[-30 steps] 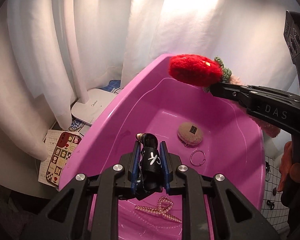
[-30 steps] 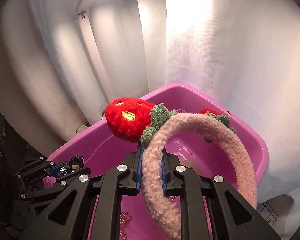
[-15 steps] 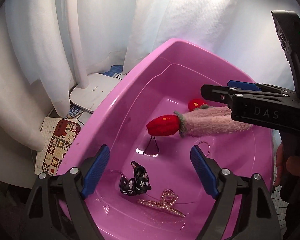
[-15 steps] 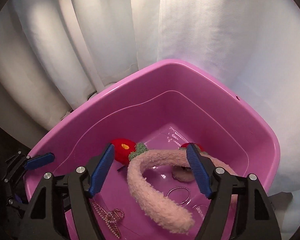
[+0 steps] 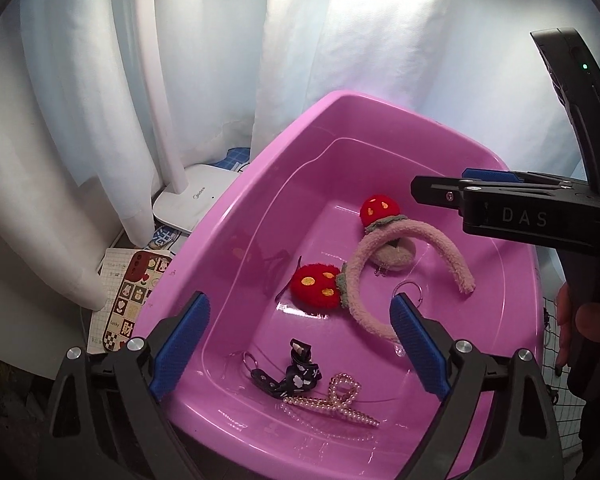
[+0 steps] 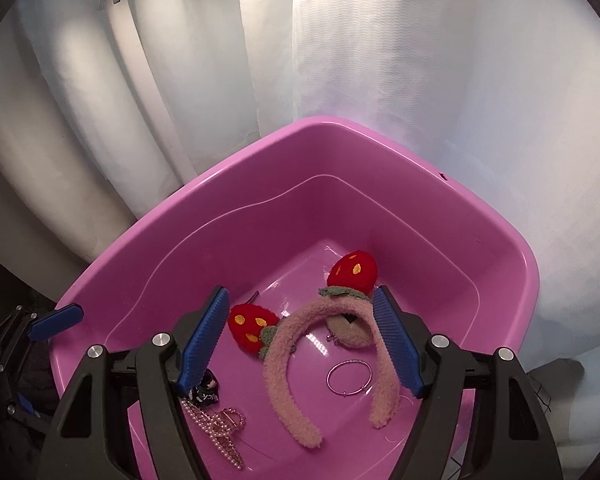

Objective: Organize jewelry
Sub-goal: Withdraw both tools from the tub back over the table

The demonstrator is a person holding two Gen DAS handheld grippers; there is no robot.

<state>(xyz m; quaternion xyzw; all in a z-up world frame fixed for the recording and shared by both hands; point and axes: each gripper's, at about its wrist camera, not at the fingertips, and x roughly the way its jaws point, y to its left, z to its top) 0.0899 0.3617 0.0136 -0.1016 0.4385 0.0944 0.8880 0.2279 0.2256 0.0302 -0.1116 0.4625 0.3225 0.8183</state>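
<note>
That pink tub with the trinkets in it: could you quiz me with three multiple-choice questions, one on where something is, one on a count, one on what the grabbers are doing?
1. Where does the fuzzy headband lie?
A. inside the pink tub
B. on the floor
C. in a gripper

2. How many red strawberries does the headband carry?
A. one
B. two
C. four

3. How do the left gripper and right gripper stand?
A. both clamped
B. one open
C. both open, empty

Answers: 1 A, it rests on the tub's bottom, partly over a beige puff. 2 B, one strawberry sits at each side of the band. 3 C, the blue pads are spread wide with nothing between them.
</note>
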